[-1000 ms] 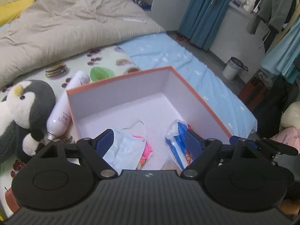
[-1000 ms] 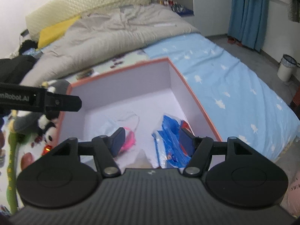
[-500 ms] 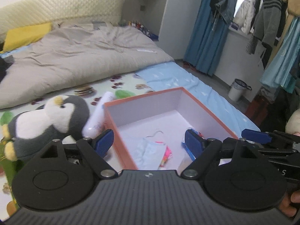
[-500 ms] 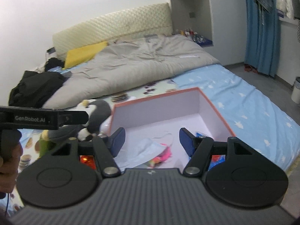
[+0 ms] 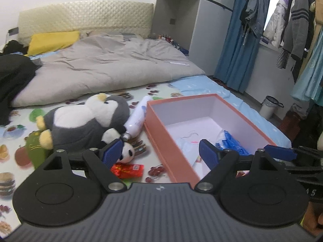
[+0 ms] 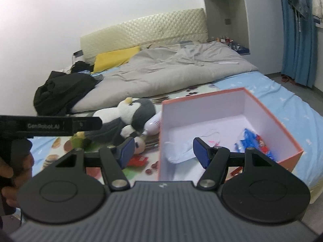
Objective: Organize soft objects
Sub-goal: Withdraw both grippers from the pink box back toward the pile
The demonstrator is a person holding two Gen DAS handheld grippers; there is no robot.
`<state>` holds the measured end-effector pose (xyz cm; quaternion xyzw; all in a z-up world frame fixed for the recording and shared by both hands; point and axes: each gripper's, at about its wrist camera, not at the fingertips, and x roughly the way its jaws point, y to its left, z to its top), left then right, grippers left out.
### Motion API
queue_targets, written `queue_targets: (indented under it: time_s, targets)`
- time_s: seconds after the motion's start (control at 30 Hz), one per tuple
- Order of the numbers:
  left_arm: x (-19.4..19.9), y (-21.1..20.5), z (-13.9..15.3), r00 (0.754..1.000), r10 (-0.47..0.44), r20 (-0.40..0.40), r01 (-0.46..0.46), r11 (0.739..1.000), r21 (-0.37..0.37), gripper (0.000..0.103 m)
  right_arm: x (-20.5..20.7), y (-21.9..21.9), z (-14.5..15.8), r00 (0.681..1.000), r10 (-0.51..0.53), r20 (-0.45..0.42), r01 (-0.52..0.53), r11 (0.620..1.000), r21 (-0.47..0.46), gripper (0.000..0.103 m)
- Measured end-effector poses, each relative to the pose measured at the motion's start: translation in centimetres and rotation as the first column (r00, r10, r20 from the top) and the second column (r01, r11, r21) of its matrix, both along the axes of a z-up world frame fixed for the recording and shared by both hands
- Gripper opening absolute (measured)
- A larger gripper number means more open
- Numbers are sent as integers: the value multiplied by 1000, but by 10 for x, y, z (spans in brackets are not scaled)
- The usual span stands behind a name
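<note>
2 grippers, left gripper and right gripper, spread wide and empty above the orange-walled white-lined cardboard box; its rim lies between each pair of fingers.

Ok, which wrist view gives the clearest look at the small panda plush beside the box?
The right wrist view: the panda plush shows its face clear of the finger beside it. In the left wrist view the panda plush is partly covered by the left gripper, whose blue pad overlaps its left side.
</note>
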<state>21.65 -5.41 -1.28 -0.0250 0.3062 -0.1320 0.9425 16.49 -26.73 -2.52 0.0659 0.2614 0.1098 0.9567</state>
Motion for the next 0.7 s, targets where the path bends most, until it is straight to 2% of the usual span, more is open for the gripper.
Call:
queue_targets:
  time_s: [0.3, 0.47, 0.7]
  targets:
    - [-29, 34, -32, 995, 89, -36, -91, 995, -46, 86, -21, 23, -20, 1000, 15, -26, -14, 1000, 3, 66]
    - [-39, 51, -58, 985, 160, -65, -162, 986, -34, 86, -30, 34, -36, 998, 32, -54, -32, 999, -4, 66]
    - [-53, 76, -94, 970, 206, -133, -216, 974, -69, 85, -36, 63, -60, 989, 120, -91, -126, 990, -66, 66]
